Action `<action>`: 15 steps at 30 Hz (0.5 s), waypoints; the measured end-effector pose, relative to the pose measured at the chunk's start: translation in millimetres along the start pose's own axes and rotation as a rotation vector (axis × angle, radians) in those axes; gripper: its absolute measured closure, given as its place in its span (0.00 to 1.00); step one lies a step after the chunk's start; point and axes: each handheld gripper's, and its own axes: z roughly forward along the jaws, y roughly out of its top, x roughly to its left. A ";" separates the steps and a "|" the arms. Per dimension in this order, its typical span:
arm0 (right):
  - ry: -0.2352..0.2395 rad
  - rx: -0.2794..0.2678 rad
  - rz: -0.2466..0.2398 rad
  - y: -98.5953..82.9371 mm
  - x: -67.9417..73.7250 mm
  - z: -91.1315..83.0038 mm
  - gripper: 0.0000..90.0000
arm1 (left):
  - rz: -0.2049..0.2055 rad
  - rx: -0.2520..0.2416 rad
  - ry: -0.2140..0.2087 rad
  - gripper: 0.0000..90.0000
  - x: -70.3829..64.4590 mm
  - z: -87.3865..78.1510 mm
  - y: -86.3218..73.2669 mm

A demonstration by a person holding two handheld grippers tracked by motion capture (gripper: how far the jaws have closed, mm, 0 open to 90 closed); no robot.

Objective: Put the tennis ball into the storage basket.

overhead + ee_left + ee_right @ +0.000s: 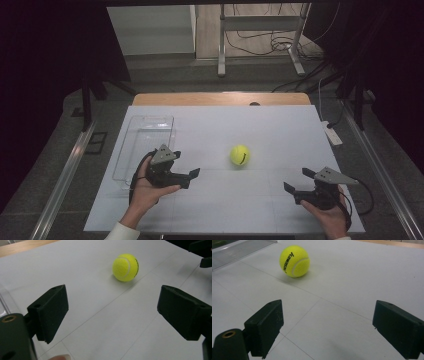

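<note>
A yellow tennis ball (240, 155) rests on the white table (280, 130), roughly centred between the two grippers and touching neither. The left gripper (192, 178) sits beside a clear plastic tray (145, 131) with its jaws spread wide and empty, aimed toward the ball. The right gripper (297, 182) is likewise wide and empty, near the table's front right.
</note>
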 end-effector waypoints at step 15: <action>-0.005 -0.001 0.001 -0.9 -1.1 0.0 0.12 | 0.006 0.018 -0.008 0.12 -3.5 15.4 9.5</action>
